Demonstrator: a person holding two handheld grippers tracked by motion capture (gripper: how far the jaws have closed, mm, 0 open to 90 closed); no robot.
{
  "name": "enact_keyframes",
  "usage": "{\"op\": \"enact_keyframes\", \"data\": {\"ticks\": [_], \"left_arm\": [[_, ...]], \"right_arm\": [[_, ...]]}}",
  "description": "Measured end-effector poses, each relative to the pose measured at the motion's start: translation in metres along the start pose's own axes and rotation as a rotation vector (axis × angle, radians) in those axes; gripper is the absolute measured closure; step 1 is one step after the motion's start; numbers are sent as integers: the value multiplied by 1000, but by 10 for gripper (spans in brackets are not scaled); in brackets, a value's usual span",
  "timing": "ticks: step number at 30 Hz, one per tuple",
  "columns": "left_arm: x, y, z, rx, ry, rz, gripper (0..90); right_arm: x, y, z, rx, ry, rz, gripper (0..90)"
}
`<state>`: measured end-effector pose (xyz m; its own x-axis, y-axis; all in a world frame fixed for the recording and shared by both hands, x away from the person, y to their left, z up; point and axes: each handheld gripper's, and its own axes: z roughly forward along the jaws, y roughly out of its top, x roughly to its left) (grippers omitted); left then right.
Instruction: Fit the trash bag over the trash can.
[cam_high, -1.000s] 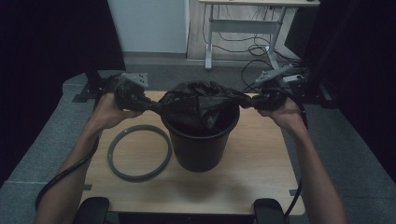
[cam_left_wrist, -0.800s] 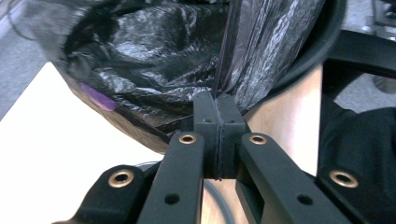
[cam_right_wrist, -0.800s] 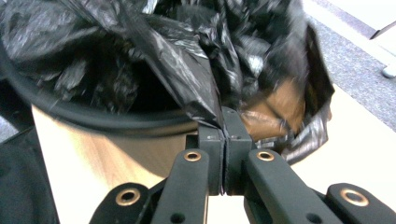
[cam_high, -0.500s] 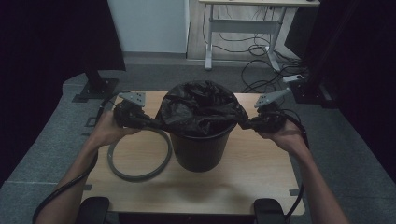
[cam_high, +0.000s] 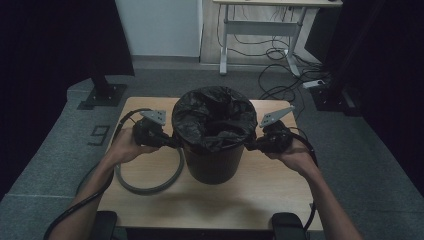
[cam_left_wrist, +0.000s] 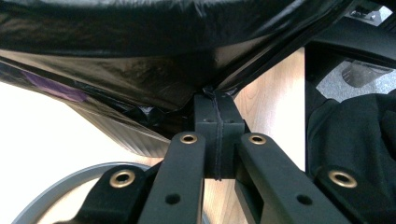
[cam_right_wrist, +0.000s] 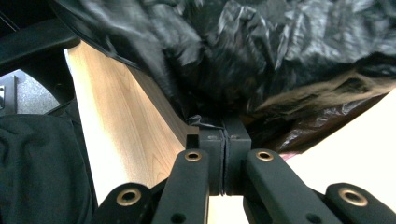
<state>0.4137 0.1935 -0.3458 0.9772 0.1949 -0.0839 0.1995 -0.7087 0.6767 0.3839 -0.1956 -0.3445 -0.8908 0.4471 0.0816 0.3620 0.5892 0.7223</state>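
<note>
A black bin stands mid-table with a black bin bag spread over its mouth and folded down its sides. My left gripper is at the bin's left side, jaws shut on the bag's edge. In the left gripper view the closed gripper pinches the glossy bag just below the rim. My right gripper mirrors it on the bin's right side. Its closed jaws nip a fold of the crumpled bag.
A grey ring lies flat on the wooden table, left of the bin and under my left hand. Beyond the table are a stand base, a white desk frame and floor cables.
Both hands have come down and toward the near side, drawing the bag's edge from above the bin's mouth down over its rim. The jaws stayed closed on the bag.
</note>
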Motion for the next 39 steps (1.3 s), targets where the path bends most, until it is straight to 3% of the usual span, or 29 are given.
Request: {"op": "enact_keyframes", "data": {"ticks": [4,10,15,22,35,39], "left_arm": [[1,-1,3,-11,-6,-8,892],[3,-9,8,-57,-29,-42,893],[6,-16,17,3,12,-60,893],[18,-42,28,-23,33,-131,892],[25,-68,66,-26,50,-199,890],[28,-78,84,-12,63,-220,889]], "right_arm": [[0,-5,8,13,-3,3,884],[-2,-14,14,-17,8,35,884],[-4,-23,29,59,-55,45,884],[-24,-51,47,16,-55,147,882],[-36,-80,89,19,-63,231,880],[-38,-89,101,57,-65,248,880]]}}
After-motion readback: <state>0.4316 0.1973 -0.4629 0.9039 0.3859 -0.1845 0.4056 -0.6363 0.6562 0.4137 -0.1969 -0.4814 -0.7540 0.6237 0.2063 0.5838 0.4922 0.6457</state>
